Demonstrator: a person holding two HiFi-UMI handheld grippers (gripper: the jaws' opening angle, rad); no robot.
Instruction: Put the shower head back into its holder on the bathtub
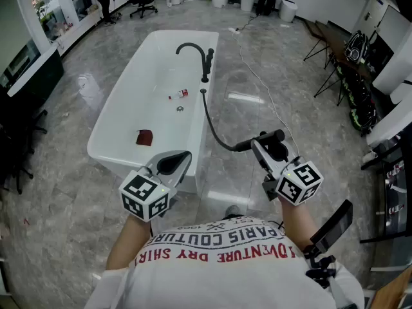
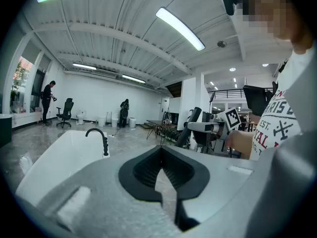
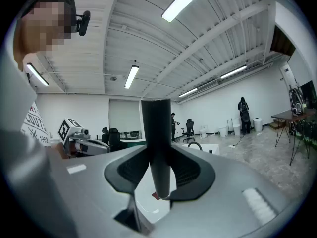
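Right gripper (image 1: 262, 148) grips the black shower head (image 3: 156, 133) crosswise between its jaws, just beside the bathtub (image 1: 122, 118). The hose (image 1: 212, 126) runs to the tub rim. Left gripper (image 1: 180, 160): jaws closed, empty.

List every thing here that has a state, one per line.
shower head, held clear of the bathtub by right gripper
right gripper, shut on shower head
left gripper, shut, empty
hose, slack, joined to shower head
faucet, no water running
bathtub, no water seen
bottle, lying on its side
red cloth, crumpled
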